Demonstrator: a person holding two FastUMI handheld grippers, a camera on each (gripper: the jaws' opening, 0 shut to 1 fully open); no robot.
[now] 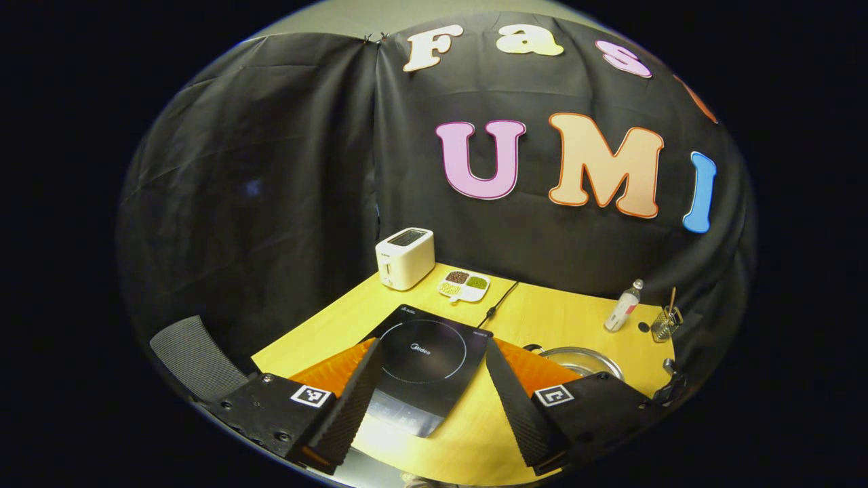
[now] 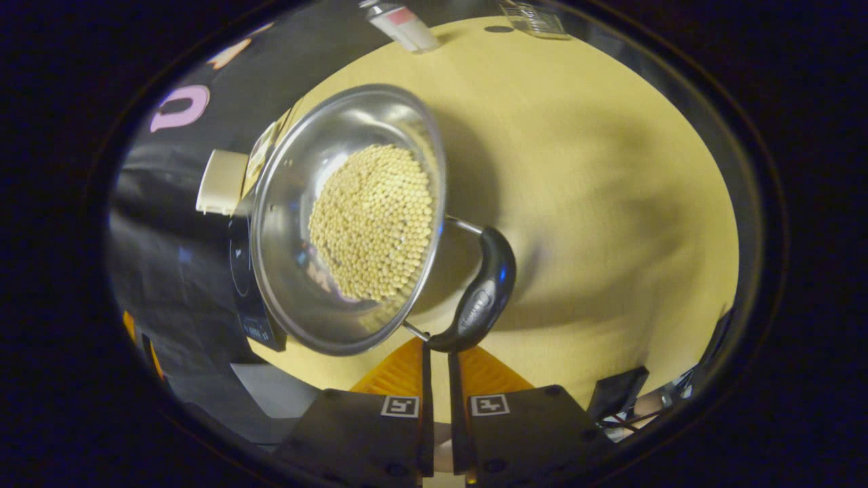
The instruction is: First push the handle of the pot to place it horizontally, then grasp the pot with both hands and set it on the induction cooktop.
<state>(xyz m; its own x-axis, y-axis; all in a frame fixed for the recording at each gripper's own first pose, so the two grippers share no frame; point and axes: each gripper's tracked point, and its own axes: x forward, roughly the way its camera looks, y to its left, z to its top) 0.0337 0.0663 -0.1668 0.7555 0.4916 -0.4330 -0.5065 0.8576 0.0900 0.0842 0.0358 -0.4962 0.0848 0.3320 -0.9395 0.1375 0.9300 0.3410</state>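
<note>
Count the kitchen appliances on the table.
2. A toaster stands at the far left corner by the cloth wall; an induction cooktop lies flat in front of it, nearer the camera. Others may sit out of view.

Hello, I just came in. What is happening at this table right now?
A person works with two hand-held grippers at a yellow wooden table. The right gripper, nearly closed, is at the black handle of a round steel pot filled with small pale beans, apparently pushing it; contact is hard to confirm. The left gripper is open, holding nothing, facing the black induction cooktop. The pot sits on the table beside the cooktop, not yet on it.
</note>
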